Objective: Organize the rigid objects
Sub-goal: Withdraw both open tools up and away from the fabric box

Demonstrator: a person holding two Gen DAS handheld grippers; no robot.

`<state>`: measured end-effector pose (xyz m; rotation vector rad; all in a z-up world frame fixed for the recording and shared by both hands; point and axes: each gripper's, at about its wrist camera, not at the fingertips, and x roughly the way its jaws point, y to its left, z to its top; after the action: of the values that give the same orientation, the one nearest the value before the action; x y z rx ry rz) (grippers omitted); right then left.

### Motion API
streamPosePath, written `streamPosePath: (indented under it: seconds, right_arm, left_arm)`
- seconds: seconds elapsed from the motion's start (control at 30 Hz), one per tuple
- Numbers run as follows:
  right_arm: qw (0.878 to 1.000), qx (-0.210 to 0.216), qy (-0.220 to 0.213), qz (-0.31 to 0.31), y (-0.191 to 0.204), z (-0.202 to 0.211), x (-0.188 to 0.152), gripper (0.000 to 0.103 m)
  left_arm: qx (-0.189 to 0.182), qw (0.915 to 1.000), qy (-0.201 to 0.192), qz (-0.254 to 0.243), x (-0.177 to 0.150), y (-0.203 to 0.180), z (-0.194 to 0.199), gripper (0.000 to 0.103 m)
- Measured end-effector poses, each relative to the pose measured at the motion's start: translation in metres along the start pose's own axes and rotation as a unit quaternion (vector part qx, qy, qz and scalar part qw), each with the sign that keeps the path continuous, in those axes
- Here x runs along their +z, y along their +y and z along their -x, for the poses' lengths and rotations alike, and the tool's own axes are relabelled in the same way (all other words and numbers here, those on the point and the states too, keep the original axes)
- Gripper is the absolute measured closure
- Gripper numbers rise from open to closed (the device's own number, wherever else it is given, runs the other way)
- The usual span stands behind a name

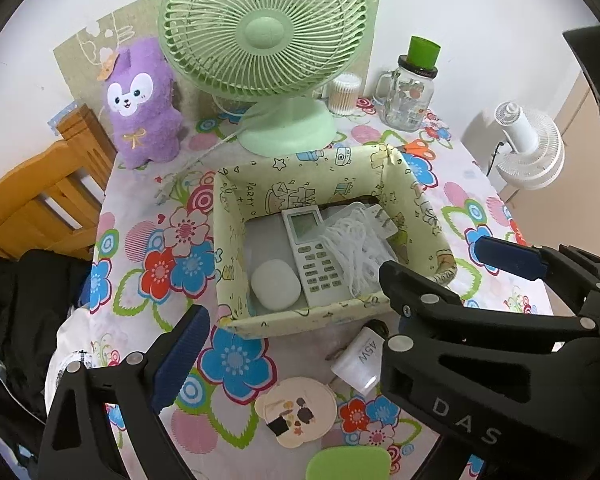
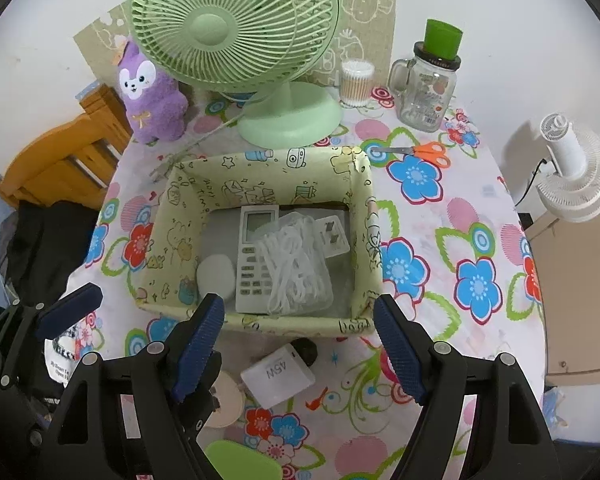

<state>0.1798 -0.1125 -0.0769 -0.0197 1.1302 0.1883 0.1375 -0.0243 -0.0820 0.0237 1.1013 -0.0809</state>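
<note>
A pale yellow patterned box [image 1: 300, 314] [image 2: 260, 322] sits mid-table. Inside lie a white remote [image 1: 310, 252] [image 2: 254, 256], a round white case [image 1: 275, 285] [image 2: 216, 274], a bagged white cable [image 1: 356, 248] [image 2: 296, 264] and a plug. In front of the box a white 45W charger [image 1: 358, 360] [image 2: 278, 376] lies on the cloth beside a dark round object. A cream round card [image 1: 296, 410] and a green lid [image 1: 348, 462] [image 2: 242, 462] lie nearer. My left gripper [image 1: 284, 328] is open and empty. My right gripper [image 2: 300, 356] is open and empty, straddling the charger from above.
A green desk fan [image 1: 264, 40], purple plush [image 1: 142, 108], cotton swab tub [image 1: 343, 94] and glass jar mug [image 1: 410, 96] stand at the back. Orange scissors [image 2: 420, 152] lie behind the box. A wooden chair [image 1: 40, 200] is left; a white fan [image 1: 530, 148] stands right, off the table.
</note>
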Motion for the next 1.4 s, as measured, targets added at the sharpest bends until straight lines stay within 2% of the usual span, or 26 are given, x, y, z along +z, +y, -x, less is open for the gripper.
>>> streamPosePath:
  seconds: [0.5,0.8,1.13,1.4]
  right_arm:
    - [0.999,0.011,-0.033,-0.002,0.004,0.039,-0.027,0.023]
    - [0.998,0.032,-0.05,-0.015,0.008,0.063,-0.044,0.023]
    - [0.998,0.012,-0.066,-0.012,0.014,0.084,-0.071,0.023]
    - [0.997,0.01,-0.074,-0.011,0.018,0.095,-0.096,0.023]
  left_arm:
    - [-0.004,0.9998,-0.021,-0.006,-0.02,-0.002,0.029,0.005]
    - [-0.011,0.9993,-0.031,-0.015,-0.033,0.0,0.043,0.005]
    - [-0.029,0.9985,-0.038,-0.027,-0.051,0.0,0.057,0.005]
    - [-0.03,0.9983,-0.039,-0.033,-0.071,0.001,0.063,0.005]
